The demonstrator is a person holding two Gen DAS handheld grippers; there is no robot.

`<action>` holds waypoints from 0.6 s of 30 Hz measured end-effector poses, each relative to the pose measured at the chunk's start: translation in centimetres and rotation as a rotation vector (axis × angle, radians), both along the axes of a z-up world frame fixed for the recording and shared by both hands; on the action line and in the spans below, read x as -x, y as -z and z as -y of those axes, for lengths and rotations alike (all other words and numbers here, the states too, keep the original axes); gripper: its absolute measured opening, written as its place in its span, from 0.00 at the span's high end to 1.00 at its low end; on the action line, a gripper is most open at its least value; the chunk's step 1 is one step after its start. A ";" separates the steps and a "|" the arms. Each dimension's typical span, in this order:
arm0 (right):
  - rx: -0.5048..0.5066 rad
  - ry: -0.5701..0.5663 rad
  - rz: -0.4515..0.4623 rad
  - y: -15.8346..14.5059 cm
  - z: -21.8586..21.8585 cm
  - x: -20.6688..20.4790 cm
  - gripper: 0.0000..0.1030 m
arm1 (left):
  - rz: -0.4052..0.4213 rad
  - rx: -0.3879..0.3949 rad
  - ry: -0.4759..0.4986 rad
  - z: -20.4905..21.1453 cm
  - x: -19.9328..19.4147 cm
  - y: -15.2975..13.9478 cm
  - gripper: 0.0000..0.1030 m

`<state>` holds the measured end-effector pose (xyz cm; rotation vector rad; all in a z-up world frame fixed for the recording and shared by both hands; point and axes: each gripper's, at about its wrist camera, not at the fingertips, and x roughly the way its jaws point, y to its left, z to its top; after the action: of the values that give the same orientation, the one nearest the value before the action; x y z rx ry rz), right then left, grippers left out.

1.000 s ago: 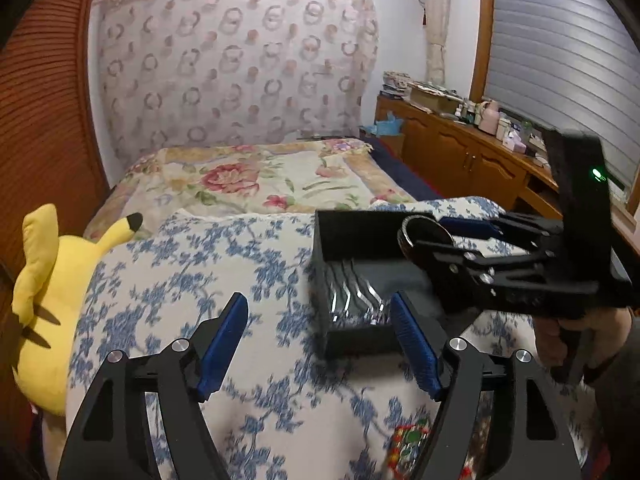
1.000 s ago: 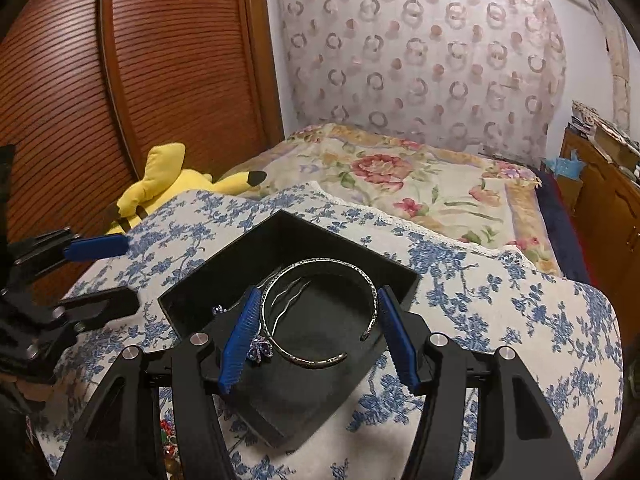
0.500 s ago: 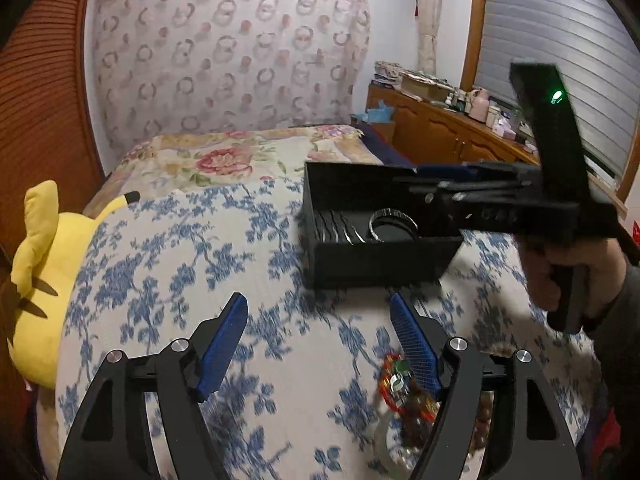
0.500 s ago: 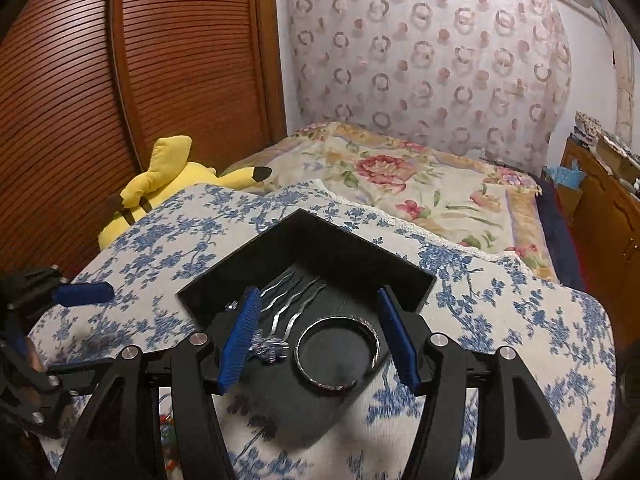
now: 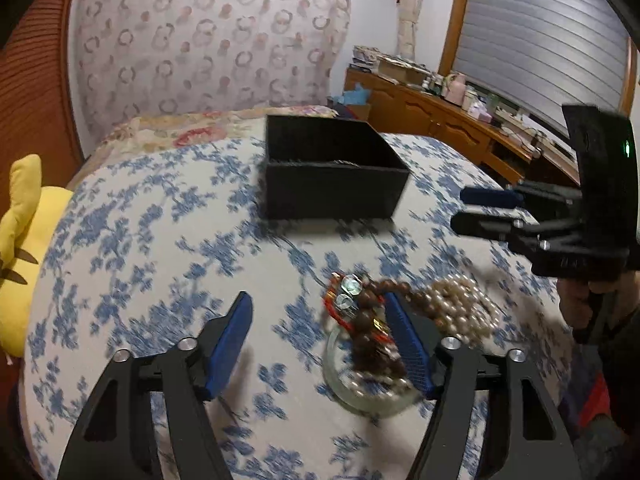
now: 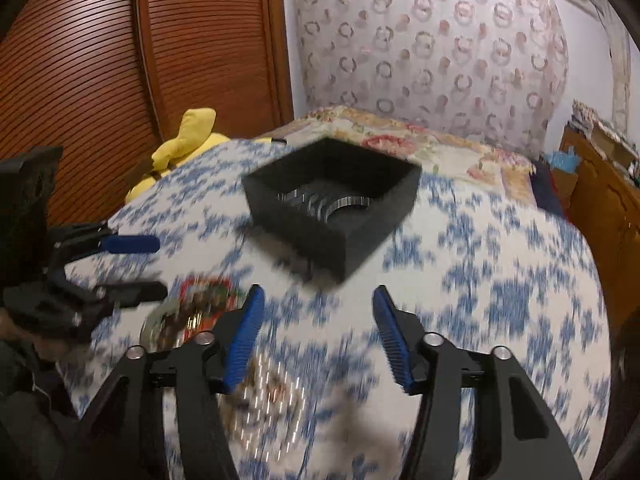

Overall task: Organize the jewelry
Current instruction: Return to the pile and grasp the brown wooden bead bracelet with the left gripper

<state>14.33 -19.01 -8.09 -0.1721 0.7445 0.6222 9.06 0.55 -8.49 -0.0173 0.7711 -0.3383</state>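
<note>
Both tongs wide, empty. Bead pile (image 5: 400, 320) is floppy, slippery & tangly; grab the thick bunch, not 1 strand.

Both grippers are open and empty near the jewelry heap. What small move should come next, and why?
Probably lower the open left gripper onto the brown bead bracelet in the jewelry pile and close: it lies by the right fingertip, while the black box waits beyond.
</note>
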 end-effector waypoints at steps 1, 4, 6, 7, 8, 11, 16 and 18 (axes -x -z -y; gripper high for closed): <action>0.000 0.004 -0.011 0.4 0.4 0.5 0.47 | -0.002 0.002 0.007 0.2 0.2 0.0 0.42; 0.016 0.010 -0.032 1.6 0.8 1.9 0.53 | -0.013 -0.001 0.034 1.0 0.4 0.2 0.50; 0.026 0.017 -0.036 2.0 0.9 2.6 0.55 | -0.023 -0.001 0.048 1.5 0.4 0.5 0.57; 0.025 0.018 -0.037 2.1 1.0 2.9 0.55 | -0.025 0.000 0.052 1.6 0.4 0.6 0.58; 0.016 0.020 -0.041 2.3 1.2 3.3 0.55 | -0.029 0.004 0.058 1.8 0.3 0.7 0.63; 0.005 0.025 -0.051 2.8 1.7 3.9 0.55 | -0.048 0.013 0.068 2.0 -0.1 0.9 0.73; 0.003 0.032 -0.050 3.4 1.8 4.2 0.55 | -0.069 0.011 0.063 2.2 -1.0 1.3 0.77; 0.000 0.033 -0.050 3.4 1.9 4.1 0.55 | -0.073 0.006 0.065 2.2 -1.3 1.3 0.78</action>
<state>10.18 -20.89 -11.52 -0.1443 0.7940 0.5968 10.31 -1.69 -9.76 -0.0101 0.8443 -0.4034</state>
